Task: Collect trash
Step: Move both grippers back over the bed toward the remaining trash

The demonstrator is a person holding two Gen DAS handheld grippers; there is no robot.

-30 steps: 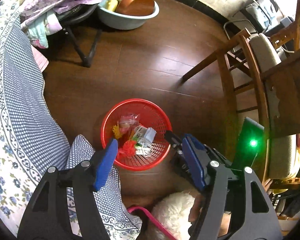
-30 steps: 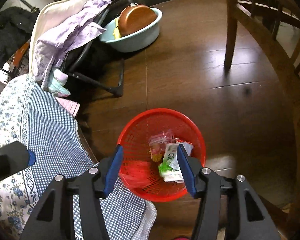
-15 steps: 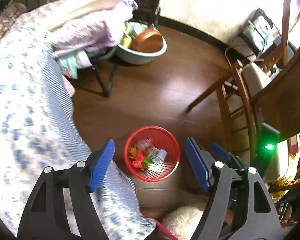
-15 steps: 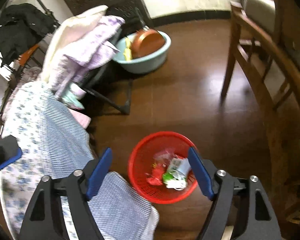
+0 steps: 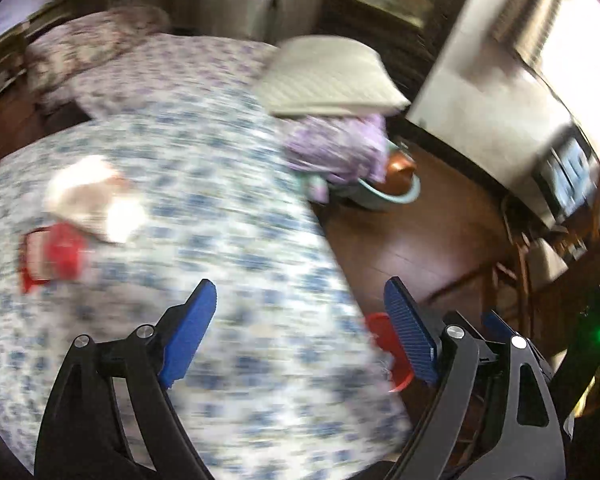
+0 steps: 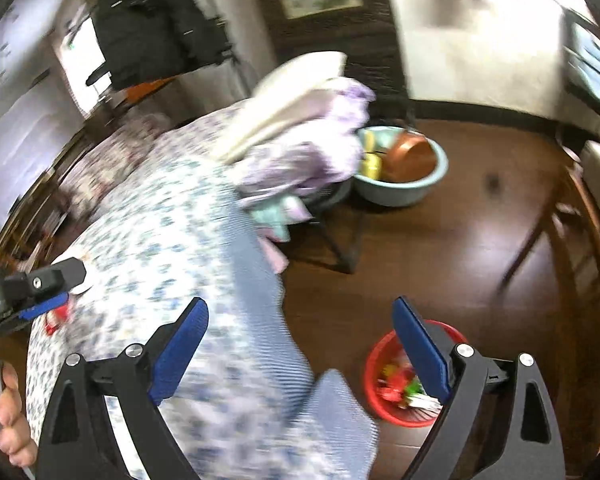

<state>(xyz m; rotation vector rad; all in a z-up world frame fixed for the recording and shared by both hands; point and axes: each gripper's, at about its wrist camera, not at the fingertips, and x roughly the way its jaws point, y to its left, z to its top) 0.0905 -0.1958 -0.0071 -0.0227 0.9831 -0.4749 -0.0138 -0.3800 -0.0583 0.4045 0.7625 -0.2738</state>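
Observation:
A red mesh trash basket (image 6: 384,380) with several wrappers inside stands on the dark wood floor; in the left wrist view only its rim (image 5: 380,330) shows behind the right finger. On the flowered bed cover (image 5: 204,208) lie a red wrapper (image 5: 54,258) and crumpled white paper (image 5: 96,200), blurred. My left gripper (image 5: 298,320) is open and empty above the bed; it also shows at the left edge of the right wrist view (image 6: 40,284). My right gripper (image 6: 300,336) is open and empty, over the bed's edge beside the basket.
A chair piled with a cushion and purple clothes (image 6: 300,136) stands by the bed. A pale blue basin (image 6: 404,172) with a brown bowl sits on the floor behind it. Wooden chairs (image 5: 516,264) stand at the right.
Both grippers have risen and swung left, away from the basket toward the bed. The basket has shrunk to the lower right; the bed top and its litter have come into view.

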